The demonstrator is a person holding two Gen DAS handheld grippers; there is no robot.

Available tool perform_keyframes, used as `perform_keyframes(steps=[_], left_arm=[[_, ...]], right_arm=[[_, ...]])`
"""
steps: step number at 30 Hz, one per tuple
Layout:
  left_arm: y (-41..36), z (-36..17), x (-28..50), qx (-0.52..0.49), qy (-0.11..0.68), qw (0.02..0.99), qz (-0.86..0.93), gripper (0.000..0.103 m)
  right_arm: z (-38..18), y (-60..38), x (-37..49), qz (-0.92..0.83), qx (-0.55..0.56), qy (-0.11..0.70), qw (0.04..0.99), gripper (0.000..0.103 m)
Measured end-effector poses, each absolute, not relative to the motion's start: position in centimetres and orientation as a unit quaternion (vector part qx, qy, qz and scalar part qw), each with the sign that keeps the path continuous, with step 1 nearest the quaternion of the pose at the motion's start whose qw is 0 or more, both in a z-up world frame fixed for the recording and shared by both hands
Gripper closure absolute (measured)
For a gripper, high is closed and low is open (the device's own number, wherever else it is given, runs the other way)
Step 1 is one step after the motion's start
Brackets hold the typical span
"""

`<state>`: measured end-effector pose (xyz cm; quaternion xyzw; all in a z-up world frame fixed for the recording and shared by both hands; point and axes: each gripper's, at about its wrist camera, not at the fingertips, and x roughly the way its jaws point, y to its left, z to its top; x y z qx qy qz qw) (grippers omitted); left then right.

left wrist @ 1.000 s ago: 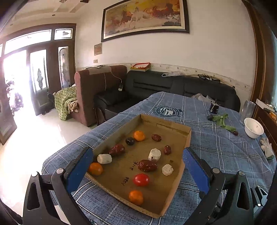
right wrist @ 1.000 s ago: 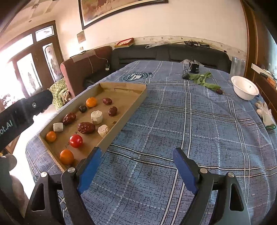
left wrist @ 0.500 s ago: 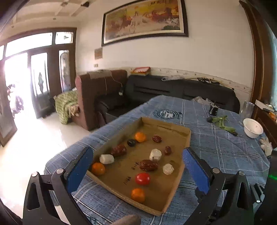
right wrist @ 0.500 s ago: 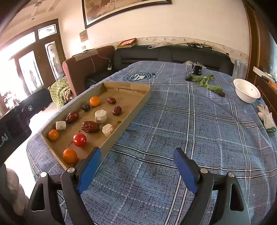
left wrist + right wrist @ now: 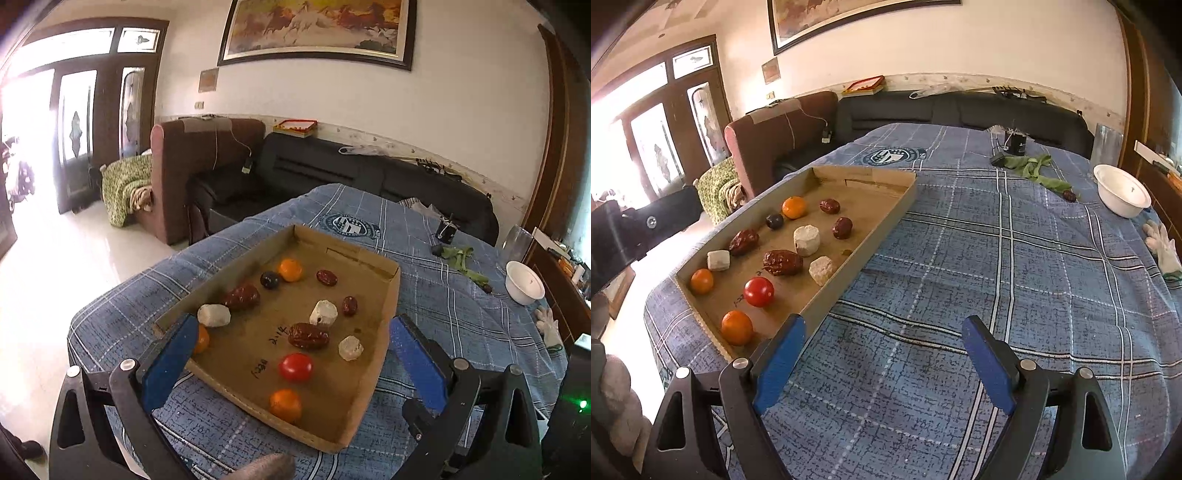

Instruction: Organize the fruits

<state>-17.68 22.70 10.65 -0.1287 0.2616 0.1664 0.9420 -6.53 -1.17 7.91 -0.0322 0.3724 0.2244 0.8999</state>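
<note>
Fruits sit scattered and mixed in the cardboard tray (image 5: pixel 391 291) on the tabletop: oranges, dates, a red tomato (image 5: pixel 295 366), white chunks. Left claw (image 5: pixel 291 363) hovers over the tray's near end, right claw (image 5: pixel 882 363) beside the tray over cloth, both spread wide and empty. If grabbing, I'd straddle one fruit squarely and squeeze gently, since round ones roll.

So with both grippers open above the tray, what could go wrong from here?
1. The red tomato lies close to a wrinkled date and a white chunk; wide jaws on the left gripper may nudge them.
2. Round oranges like the nearest one could roll when touched.
3. The cardboard tray looks light and might slide on the blue cloth.
</note>
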Motion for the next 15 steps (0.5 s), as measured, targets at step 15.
perform_keyframes(steps=[15], left_arm=[[24.1,8.9,-17.0,-0.148,0.297,0.928,0.171,0.0]], right_arm=[[7.8,0.8,-7.5,0.227,-0.059,0.372,0.898,0.011]])
